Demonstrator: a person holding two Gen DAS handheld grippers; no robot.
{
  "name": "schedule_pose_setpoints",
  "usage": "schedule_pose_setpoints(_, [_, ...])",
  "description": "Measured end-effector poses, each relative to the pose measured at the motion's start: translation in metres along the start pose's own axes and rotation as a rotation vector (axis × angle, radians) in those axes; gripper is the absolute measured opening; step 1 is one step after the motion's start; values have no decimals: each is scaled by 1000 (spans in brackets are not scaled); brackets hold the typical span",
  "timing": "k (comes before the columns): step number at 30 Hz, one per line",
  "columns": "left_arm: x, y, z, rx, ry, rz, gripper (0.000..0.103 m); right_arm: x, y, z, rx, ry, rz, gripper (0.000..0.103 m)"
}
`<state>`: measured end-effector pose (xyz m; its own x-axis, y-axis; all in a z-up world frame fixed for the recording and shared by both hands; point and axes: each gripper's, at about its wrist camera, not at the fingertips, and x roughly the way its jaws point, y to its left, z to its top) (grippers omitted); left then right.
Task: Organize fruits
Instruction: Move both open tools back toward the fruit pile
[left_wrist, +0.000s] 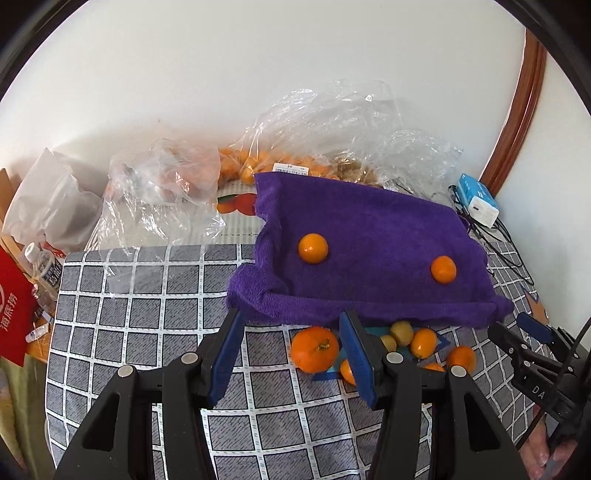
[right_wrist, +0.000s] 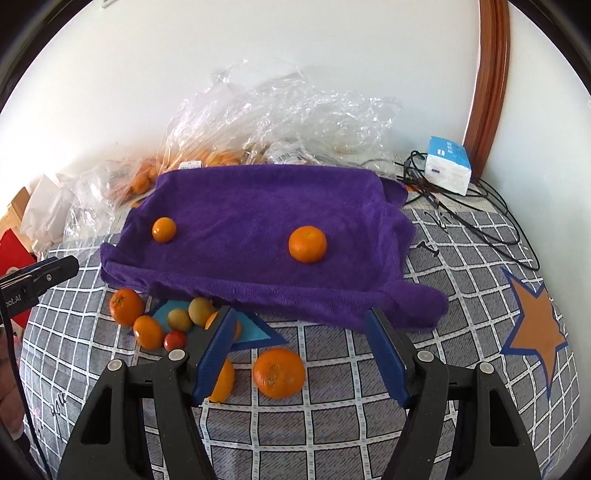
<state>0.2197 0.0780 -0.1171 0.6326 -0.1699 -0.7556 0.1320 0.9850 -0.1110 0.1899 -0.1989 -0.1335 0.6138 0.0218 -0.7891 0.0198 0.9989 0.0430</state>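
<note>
A purple towel lies on the checked cloth. Two small oranges rest on it, one at the left and one at the right. In front of its near edge lies a pile of loose fruit: a mandarin, yellow-green fruits, a small red fruit and a larger mandarin. My left gripper is open and empty just left of the pile. My right gripper is open and empty above the larger mandarin.
Clear plastic bags with more oranges stand behind the towel against the wall. A blue-and-white tissue pack and black cables lie at the back right. A bottle and a red packet sit at the left edge.
</note>
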Motion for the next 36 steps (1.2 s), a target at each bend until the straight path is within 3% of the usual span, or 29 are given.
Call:
schedule_pose_setpoints(9, [16,6,-11,-13,27,3,51,15,-3,-13,23,15,-18,66])
schedule_pose_setpoints(29, [43,24,-36,-44,100,-10,52,57,9,-40,20,116,6,66])
schedule_pose_setpoints(36, [45,30,-43,-65,111,7,52,64,10,-41,21,103,-23,66])
